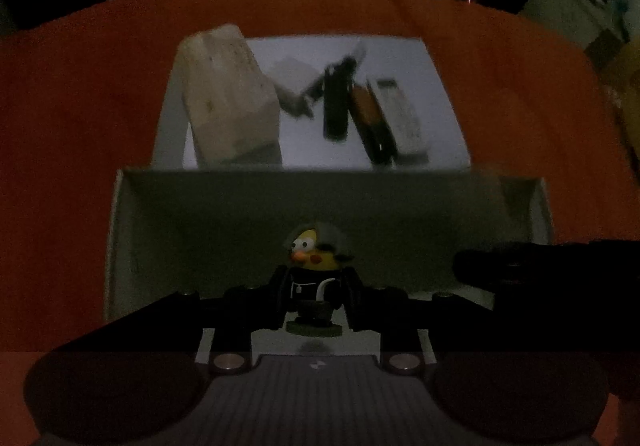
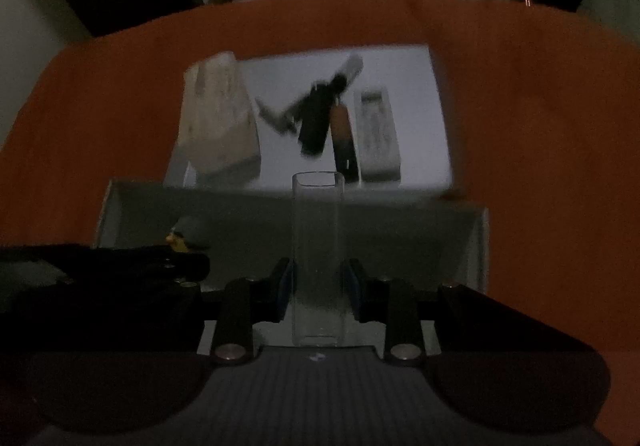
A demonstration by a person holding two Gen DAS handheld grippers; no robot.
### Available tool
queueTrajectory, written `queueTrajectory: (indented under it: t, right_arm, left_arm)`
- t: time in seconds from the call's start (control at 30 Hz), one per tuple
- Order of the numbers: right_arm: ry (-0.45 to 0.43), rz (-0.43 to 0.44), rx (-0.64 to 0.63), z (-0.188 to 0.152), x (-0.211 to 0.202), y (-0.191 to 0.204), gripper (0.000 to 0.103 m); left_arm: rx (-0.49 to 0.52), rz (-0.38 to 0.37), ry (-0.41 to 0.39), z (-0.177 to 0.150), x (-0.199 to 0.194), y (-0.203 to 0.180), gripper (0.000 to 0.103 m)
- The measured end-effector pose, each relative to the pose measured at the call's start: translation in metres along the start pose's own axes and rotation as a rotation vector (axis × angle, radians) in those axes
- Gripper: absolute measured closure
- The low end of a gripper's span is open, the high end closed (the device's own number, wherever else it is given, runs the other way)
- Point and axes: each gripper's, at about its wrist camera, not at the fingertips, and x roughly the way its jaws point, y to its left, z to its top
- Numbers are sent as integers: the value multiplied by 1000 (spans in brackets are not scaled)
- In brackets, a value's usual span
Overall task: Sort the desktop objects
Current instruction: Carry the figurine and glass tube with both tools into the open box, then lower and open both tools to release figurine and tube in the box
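both tools tilt steeply down, left tool (image 1: 316,298) pinching duck figurine (image 1: 314,274), right tool (image 2: 318,294) pinching glass tube (image 2: 318,246).

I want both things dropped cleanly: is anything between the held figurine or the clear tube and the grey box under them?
Nothing visible. The figurine and the tube hang over the grey box, whose floor looks bare below them. The clutter lies on the white tray beyond it.
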Motion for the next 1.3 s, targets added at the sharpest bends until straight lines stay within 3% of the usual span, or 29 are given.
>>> queueTrajectory:
  t: [0.3, 0.7, 1.1, 1.3]
  right_arm:
    - [123, -39, 66, -27, 50, -21, 71]
    - [200, -73, 130, -33, 101, -40, 71]
    - [251, -80, 125, -80, 101, -30, 71]
    - [268, -103, 121, -92, 106, -32, 71]
  left_arm:
    - [-13, -5, 72, -16, 46, -4, 80]
    - [-28, 27, 116, -30, 90, -3, 80]
    - [-6, 27, 203, -74, 90, 1, 80]
    - [2, 44, 183, -81, 86, 3, 80]
